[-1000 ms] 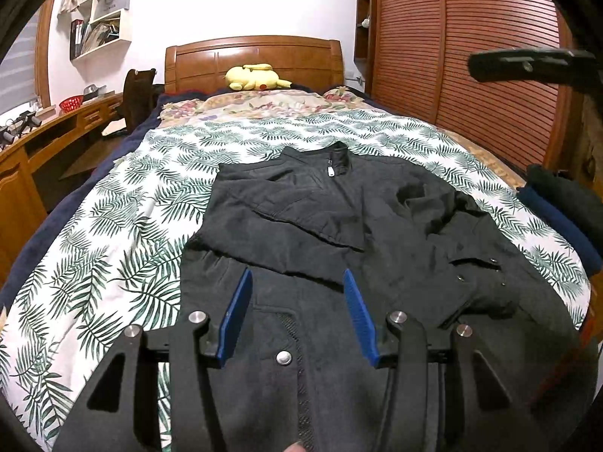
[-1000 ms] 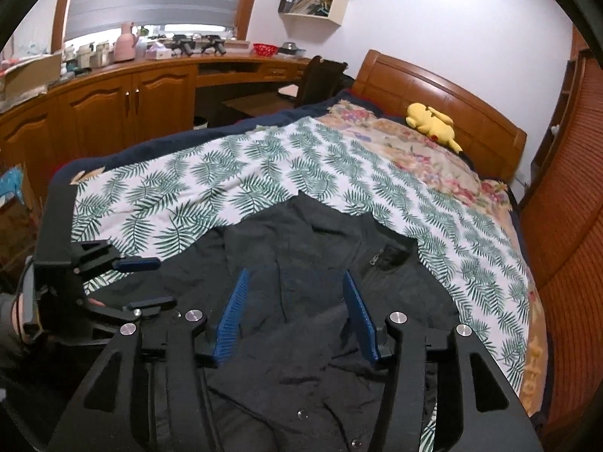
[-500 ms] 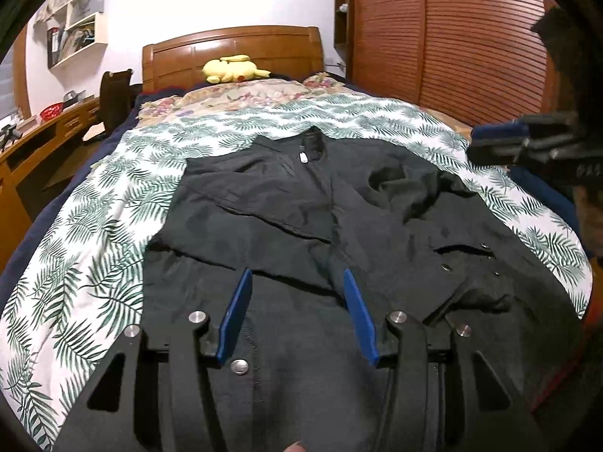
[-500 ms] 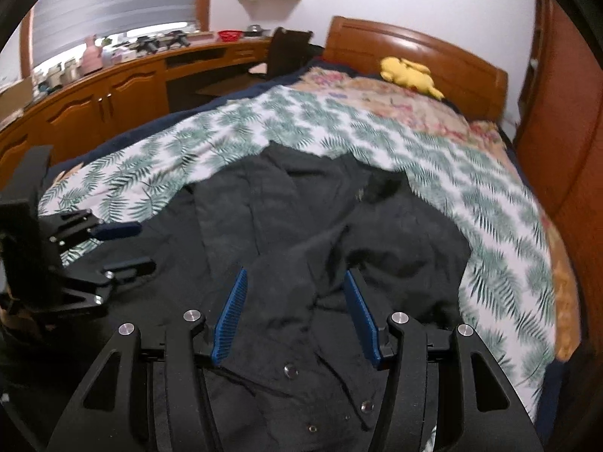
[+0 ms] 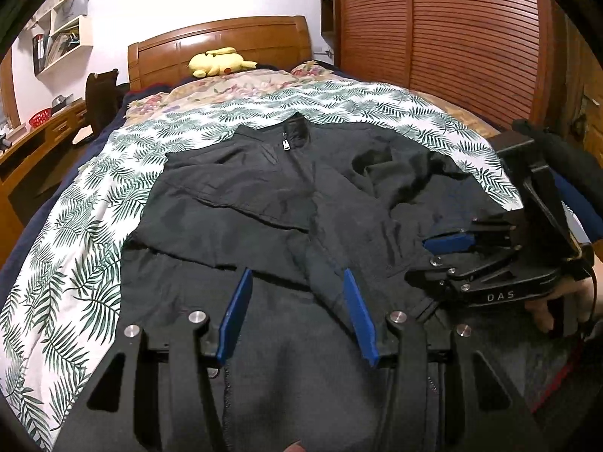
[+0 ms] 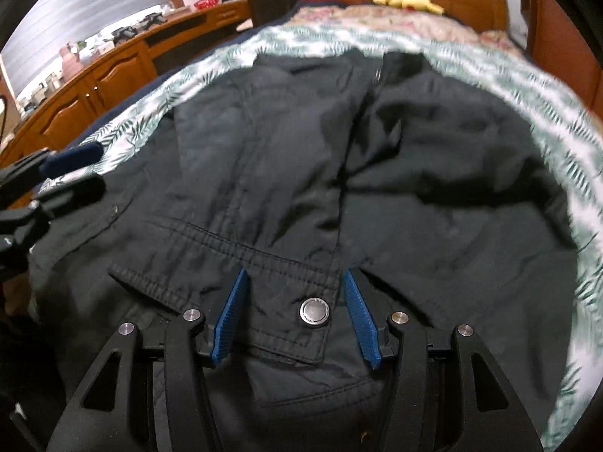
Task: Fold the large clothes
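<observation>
Since 0.5 s ago the right gripper [image 6: 296, 301] has dropped low & close over the black jacket [image 5: 271, 203]; in its own view the cloth now fills most of the frame, where before much more of the bed showed. In the left wrist view it has come in from the right edge to sit just above the jacket's right side [image 5: 448, 243]. The left gripper [image 5: 297, 301] shifted only a little, the jacket's collar sitting slightly further right in its view.

Jacket lies spread front-up on the palm-leaf bedspread [image 5: 68, 248], collar & zip pull [image 5: 285, 146] toward the wooden headboard [image 5: 218, 37]. One side is folded over w/ a flap edge crossing the chest; the other side is rumpled.

Right gripper: jaws apart, blue pads [image 6: 231, 312] straddling a pocket flap w/ a metal snap button [image 6: 314, 310]. Pads look right at the cloth, but can't tell if they touch it; nothing pinched between them.

Left gripper: jaws also spread wide, blue pads [image 5: 235, 312] over the jacket's lower part, gripping nothing. In the right wrist view it shows at the left edge [image 6: 71, 173], over the jacket's edge by the bedspread.

A bare hand [image 5: 554, 301] holds the right gripper's handle, marked "DAS".

Bkgd: yellow plush toy [image 5: 218, 62] by the headboard, floral quilt [image 5: 233, 86] below it, slatted wooden wardrobe doors [image 5: 452, 37] on the right, wooden desk & cabinets [image 6: 113, 75] along the left wall. Right wrist view is motion-blurred at the bedspread edge.
</observation>
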`<state>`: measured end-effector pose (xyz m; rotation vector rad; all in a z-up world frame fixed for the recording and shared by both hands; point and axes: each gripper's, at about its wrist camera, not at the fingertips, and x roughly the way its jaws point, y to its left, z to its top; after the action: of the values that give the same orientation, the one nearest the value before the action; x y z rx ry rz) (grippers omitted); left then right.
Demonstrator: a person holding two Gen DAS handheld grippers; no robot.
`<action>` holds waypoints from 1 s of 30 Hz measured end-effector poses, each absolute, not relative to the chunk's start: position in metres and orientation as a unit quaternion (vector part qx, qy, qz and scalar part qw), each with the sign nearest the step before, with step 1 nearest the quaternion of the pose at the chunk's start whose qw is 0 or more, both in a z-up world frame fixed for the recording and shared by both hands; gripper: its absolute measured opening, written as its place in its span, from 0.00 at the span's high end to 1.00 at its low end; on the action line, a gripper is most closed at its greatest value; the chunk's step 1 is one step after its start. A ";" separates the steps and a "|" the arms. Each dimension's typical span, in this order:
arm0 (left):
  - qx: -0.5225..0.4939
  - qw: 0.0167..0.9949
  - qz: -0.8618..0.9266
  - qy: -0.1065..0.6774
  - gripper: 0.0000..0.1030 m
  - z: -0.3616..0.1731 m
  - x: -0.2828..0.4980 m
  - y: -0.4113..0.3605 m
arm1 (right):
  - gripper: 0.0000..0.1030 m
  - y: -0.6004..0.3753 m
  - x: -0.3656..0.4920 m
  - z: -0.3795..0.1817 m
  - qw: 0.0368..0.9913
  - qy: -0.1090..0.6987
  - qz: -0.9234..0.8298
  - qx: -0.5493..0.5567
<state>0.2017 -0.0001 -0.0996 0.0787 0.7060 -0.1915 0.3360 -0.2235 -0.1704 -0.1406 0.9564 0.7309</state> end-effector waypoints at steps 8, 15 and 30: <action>0.024 0.938 -0.085 0.335 0.52 -0.090 0.197 0.016 | 0.74 -0.224 0.336 -0.162 0.804 0.459 0.375 -0.060; 0.012 0.946 -0.068 0.315 0.52 -0.076 0.180 0.044 | 0.86 -0.205 0.333 -0.113 0.826 0.409 0.382 -0.070; -0.023 0.956 -0.018 0.291 0.52 -0.063 0.147 0.117 | 0.79 -0.064 0.350 -0.076 0.827 0.372 0.402 -0.124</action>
<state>0.1469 0.1169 -0.0633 -0.0458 0.5910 -0.0356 0.3504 -0.0641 -0.0765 -0.2626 0.7892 0.8545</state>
